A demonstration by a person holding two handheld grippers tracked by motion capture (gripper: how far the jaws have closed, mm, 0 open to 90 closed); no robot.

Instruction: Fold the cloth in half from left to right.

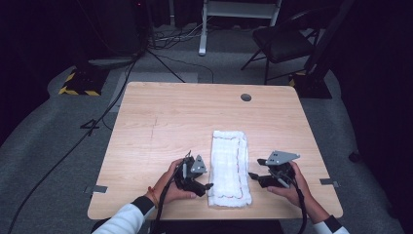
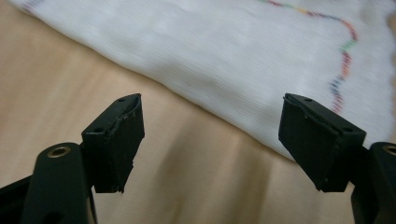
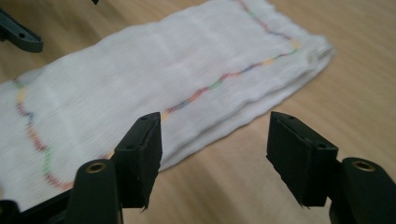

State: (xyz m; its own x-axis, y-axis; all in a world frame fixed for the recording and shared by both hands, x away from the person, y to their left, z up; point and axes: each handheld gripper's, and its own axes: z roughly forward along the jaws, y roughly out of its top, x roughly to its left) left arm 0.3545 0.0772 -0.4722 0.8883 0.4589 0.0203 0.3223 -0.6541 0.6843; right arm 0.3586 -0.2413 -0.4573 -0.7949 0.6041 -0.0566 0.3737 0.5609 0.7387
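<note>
High view: the folded white cloth (image 1: 229,167) lies lengthwise on the wooden table (image 1: 170,117), near my edge, with my left gripper (image 1: 203,187) just beside its near left corner and my right gripper (image 1: 253,176) just off its right edge; I judge both are stationed at the flanks to take the long sides for a further fold. Both hands rest low, wrists turned inward toward the cloth. Left gripper view: jaws stand wide apart with nothing between them, cloth edge (image 2: 224,60) just ahead (image somewhat blurred). Right gripper view: jaws likewise released and empty, aimed at the layered edge with the coloured stitching (image 3: 219,84).
</note>
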